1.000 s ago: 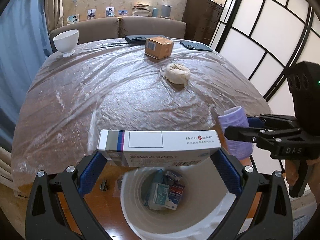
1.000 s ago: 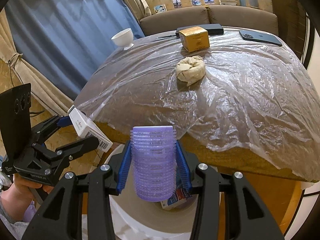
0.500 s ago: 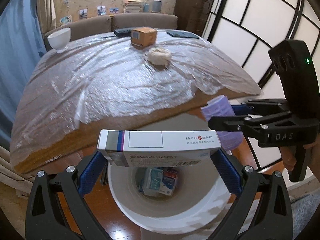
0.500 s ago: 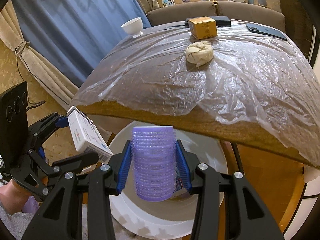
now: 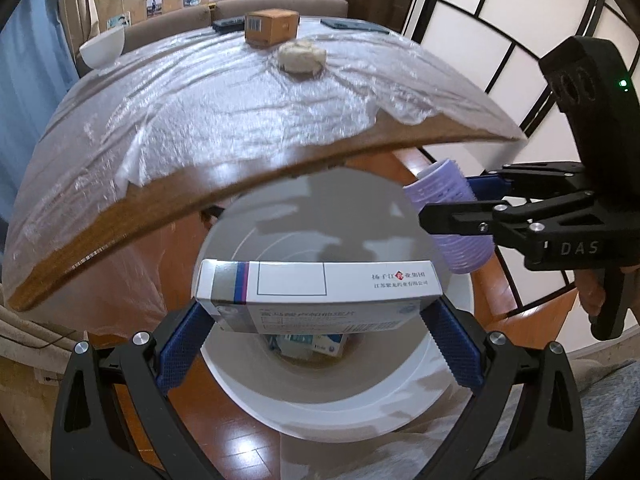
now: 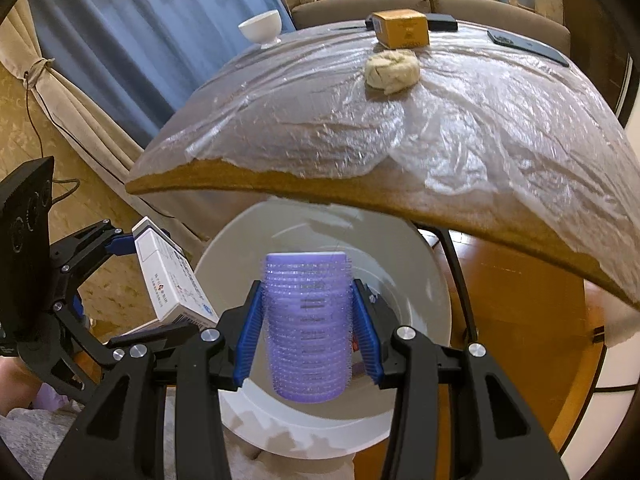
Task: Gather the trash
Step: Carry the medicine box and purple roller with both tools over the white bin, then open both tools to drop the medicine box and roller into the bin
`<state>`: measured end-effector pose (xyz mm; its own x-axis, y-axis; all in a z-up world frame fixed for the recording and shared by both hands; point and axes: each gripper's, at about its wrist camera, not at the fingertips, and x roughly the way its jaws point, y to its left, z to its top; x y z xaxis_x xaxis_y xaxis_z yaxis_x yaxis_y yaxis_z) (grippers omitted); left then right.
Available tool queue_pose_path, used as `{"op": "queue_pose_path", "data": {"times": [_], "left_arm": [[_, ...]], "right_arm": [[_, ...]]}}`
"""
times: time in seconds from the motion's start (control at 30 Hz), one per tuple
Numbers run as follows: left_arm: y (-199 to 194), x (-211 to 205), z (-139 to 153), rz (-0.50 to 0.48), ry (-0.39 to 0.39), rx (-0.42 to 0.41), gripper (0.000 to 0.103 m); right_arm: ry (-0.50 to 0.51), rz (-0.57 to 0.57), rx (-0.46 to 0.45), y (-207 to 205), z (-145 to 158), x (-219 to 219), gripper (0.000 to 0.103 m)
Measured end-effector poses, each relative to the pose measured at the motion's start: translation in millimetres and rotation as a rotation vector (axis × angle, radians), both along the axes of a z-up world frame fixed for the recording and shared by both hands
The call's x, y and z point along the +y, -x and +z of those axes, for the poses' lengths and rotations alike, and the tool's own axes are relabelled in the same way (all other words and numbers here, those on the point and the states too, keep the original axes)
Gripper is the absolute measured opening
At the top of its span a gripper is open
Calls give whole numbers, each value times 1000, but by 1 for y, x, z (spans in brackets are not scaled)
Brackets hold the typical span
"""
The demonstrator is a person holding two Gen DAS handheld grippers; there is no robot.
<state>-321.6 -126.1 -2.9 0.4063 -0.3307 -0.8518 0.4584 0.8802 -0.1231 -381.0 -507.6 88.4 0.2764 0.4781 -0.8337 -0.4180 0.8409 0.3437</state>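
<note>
Box [image 5: 318, 296] between left tongs [image 5: 318, 336] (crosswise)

The tabletop [image 6: 460, 204] is wood under a crinkly clear plastic sheet [image 6: 480, 120]. Sitting on it: a white bowl [image 6: 262, 32] at the far left corner, a brown cardboard box [image 6: 402, 29], a beige crumpled wad [image 6: 392, 70] just in front of the box, and a dark phone [image 6: 528, 48] far right.

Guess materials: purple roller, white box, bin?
Purple roller: likely plastic, a translucent ribbed cylinder with fine bristles; held in the right gripper. White box: thin cardboard, smooth printed surface, crisp folded edges; held in the left gripper. Bin: looks like glossy white plastic, with soft reflections on its rim.
</note>
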Motion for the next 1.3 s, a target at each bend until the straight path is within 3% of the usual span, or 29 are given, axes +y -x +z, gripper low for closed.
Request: {"op": "queue_pose_path", "data": {"times": [0.8, 1.3], "left_arm": [[-9, -9, -49, 12, -83, 97, 100], [-17, -22, -56, -32, -132, 68, 100]], "right_arm": [[61, 5, 20, -2, -29, 2, 42], [72, -4, 20, -7, -34, 7, 42]]}}
